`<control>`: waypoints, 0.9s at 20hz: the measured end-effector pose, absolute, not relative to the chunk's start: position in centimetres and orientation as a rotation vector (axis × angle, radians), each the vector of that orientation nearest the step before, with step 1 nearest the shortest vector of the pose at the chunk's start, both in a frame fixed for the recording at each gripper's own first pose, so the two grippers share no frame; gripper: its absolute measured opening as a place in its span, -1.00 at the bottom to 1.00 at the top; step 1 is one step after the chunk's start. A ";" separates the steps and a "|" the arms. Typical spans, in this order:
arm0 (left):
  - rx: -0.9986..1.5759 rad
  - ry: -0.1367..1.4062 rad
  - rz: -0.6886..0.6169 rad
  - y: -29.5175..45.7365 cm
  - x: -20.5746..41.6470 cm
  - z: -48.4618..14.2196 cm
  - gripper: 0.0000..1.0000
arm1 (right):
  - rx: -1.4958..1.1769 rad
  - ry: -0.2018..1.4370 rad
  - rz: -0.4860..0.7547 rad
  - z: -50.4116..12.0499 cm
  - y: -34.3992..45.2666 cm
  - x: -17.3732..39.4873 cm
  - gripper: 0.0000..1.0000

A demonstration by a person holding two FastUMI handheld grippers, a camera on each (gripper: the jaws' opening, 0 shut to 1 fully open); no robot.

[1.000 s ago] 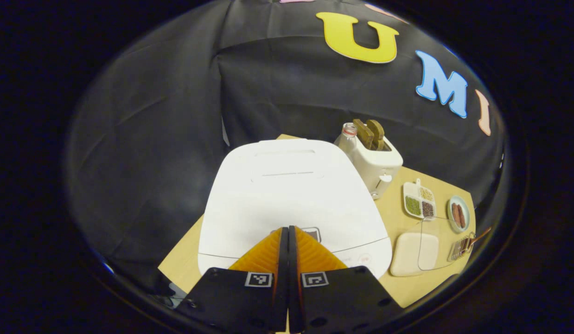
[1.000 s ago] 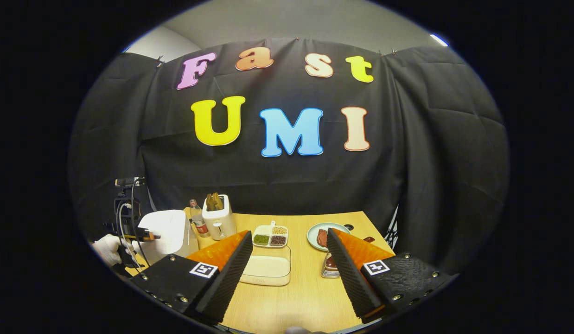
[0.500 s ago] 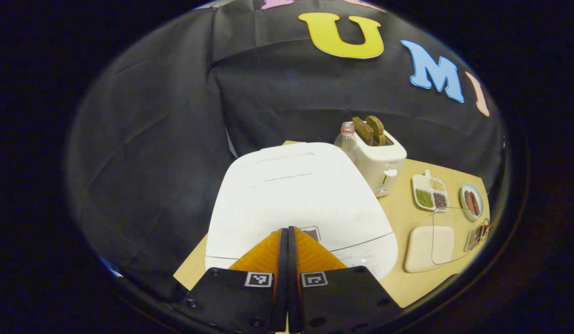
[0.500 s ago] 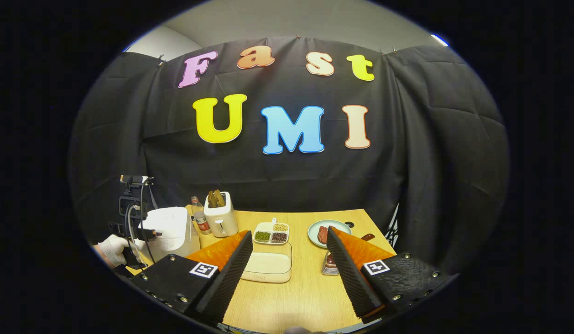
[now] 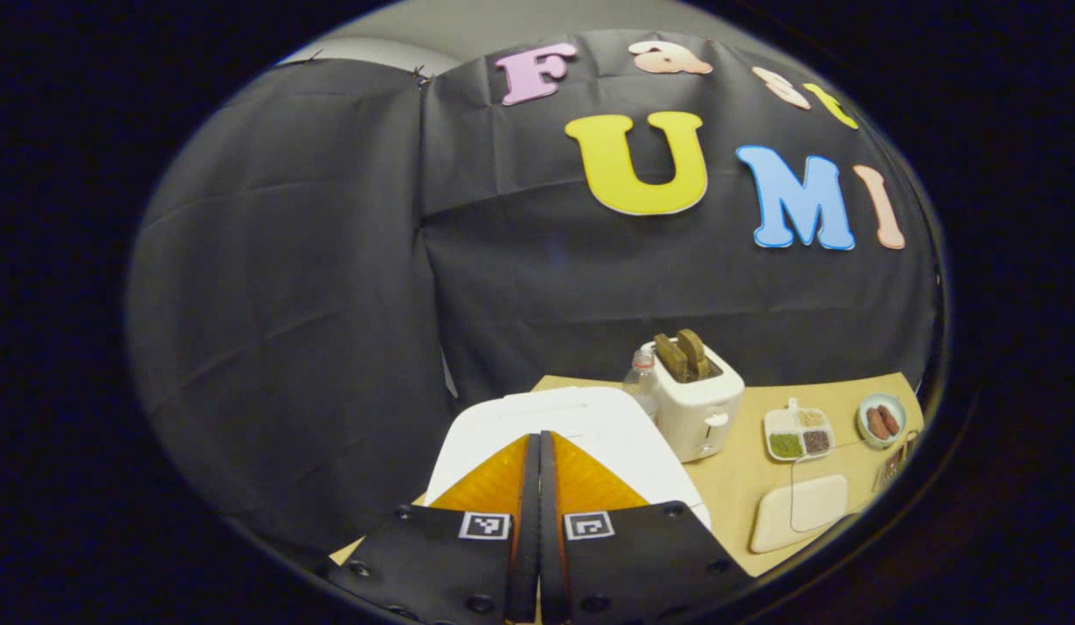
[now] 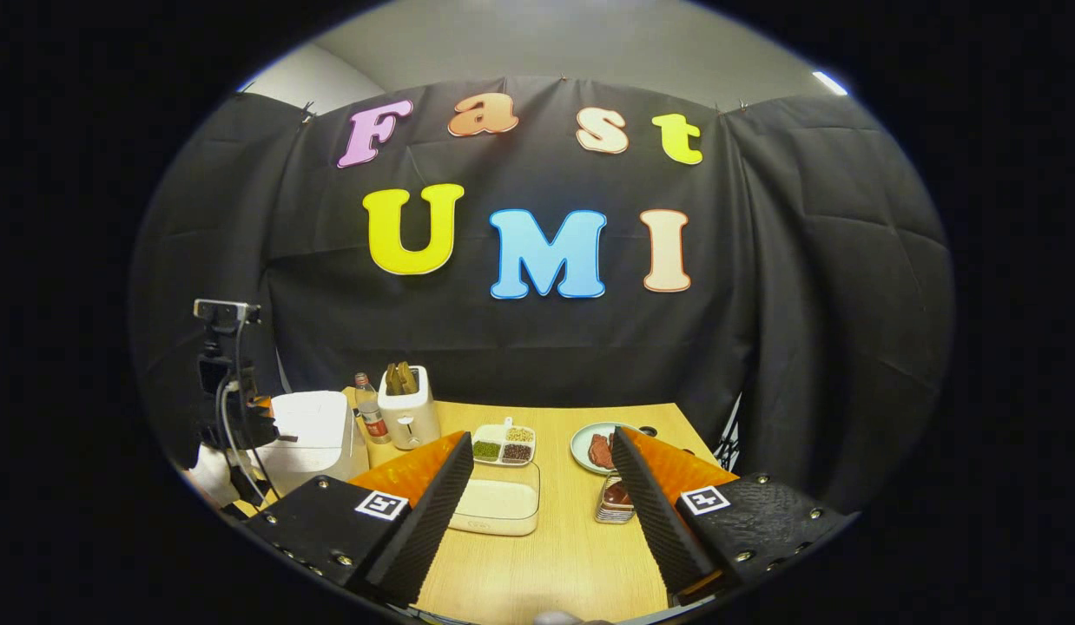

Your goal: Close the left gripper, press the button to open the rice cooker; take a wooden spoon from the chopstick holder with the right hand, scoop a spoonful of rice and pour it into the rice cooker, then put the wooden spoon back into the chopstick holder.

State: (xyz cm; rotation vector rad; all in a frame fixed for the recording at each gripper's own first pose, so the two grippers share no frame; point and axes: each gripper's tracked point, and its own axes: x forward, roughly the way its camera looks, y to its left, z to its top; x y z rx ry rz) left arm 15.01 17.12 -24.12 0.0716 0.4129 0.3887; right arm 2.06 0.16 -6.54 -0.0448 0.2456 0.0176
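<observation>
Left gripper (image 5: 538, 486) fingers pressed together, empty, poised above front of rice cooker (image 5: 562, 425); lid down, button hidden beneath tips. Right gripper (image 6: 543, 486) fingers spread wide, empty, over counter (image 6: 555, 555), well right of rice cooker; chopstick holder (image 6: 616, 501) just beside its right finger.

We see a light wooden tabletop (image 6: 581, 555) carrying a white rice cooker (image 6: 307, 430); right of it stand a clear bottle (image 6: 370, 415), white toaster (image 6: 407, 415), divided grain dish (image 6: 504, 444) and lidded rice box (image 6: 496, 506).
</observation>
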 end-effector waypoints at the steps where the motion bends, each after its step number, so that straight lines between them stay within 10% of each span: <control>1: 0.051 0.445 0.369 16.5 14.7 -25.1 -0.82 | -0.037 0.248 0.025 -6.5 0.3 2.1 0.87; 18: -0.119 0.773 0.381 17.2 14.5 -33.6 -0.81 | -0.037 0.284 0.050 -7.3 1.1 2.7 0.96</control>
